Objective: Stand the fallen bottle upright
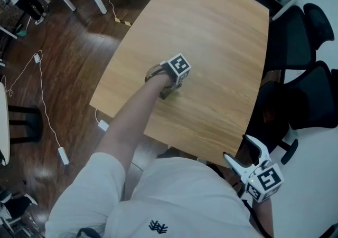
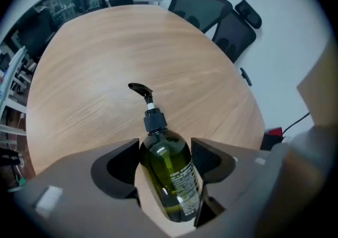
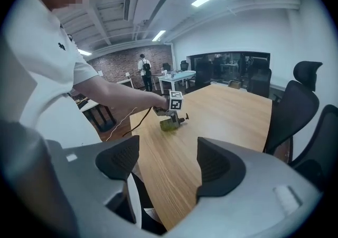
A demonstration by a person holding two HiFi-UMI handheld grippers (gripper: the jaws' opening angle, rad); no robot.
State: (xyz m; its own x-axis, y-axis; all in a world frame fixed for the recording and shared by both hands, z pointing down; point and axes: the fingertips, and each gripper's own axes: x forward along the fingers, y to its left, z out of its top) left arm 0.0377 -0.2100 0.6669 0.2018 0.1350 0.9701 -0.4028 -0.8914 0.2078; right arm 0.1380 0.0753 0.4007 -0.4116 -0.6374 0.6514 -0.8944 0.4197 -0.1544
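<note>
Green pump bottle (image 2: pixel 170 179) lies on its side on the wooden table (image 2: pixel 95 73), left gripper (image 2: pixel 165 148) astride its body, jaws parted, not visibly clamped; close squarely below the shoulder, then pivot slowly about the base so the glossy body won't slip; right gripper (image 3: pixel 168 150) idle, jaws apart.

I'm in an office meeting room: long wooden bench (image 1: pixel 222 36), black swivel chairs (image 1: pixel 296 41) at right, glass partition (image 3: pixel 227 65) behind.
</note>
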